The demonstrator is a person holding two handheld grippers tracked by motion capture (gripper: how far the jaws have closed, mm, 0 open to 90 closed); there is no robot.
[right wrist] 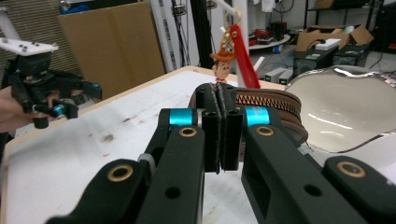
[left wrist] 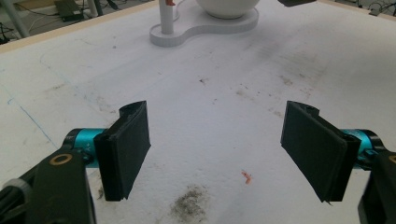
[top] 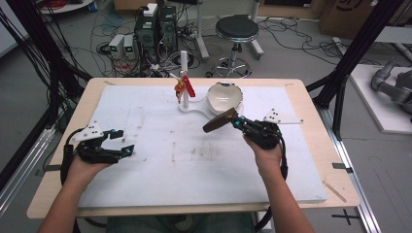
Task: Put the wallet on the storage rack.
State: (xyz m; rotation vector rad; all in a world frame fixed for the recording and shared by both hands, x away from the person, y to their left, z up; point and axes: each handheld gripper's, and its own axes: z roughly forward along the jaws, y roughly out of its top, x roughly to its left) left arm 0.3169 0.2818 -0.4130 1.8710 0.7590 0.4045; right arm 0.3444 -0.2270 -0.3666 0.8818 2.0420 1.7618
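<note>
Holding: right tool (top: 236, 121) has its jaws pinched together on a brown zip pouch (top: 219, 120); in the right gripper view (right wrist: 223, 135) the pads meet on the pouch's end (right wrist: 275, 109), zipper running away from the jaws
Pouch position: lifted off the desk, tilted, just in front of the bowl (top: 224, 97), toward the far edge right of centre
Left tool: (top: 120, 142) jaws spread wide, nothing between them; the left gripper view (left wrist: 215, 149) has bare mat (left wrist: 219, 93) between the pads
Left tool position: near the left edge, low over the mat, hand (top: 85, 162) behind it
Right hand: (top: 266, 148) right of centre, tool pointing up-left toward the bowl
Stand: white base (top: 194, 108) with a post (top: 184, 65) at the far edge centre; bowl sits on the base's right lobe
Keychain: hangs from the post (top: 180, 87), small hatted figure plus a red strap (top: 189, 87); in the right gripper view it is just beyond the pouch (right wrist: 223, 58)
Bowl: white outside, glossy beige inside, wavy rim (right wrist: 336, 107)
Mat: white, covers most of the desk (top: 311, 97); grey smudges near the middle, a dark smear and a tiny orange scrap (left wrist: 246, 177) by the left tool
Other view of left tool: seen at the left in the right gripper view (right wrist: 56, 105), well apart from the pouch
</note>
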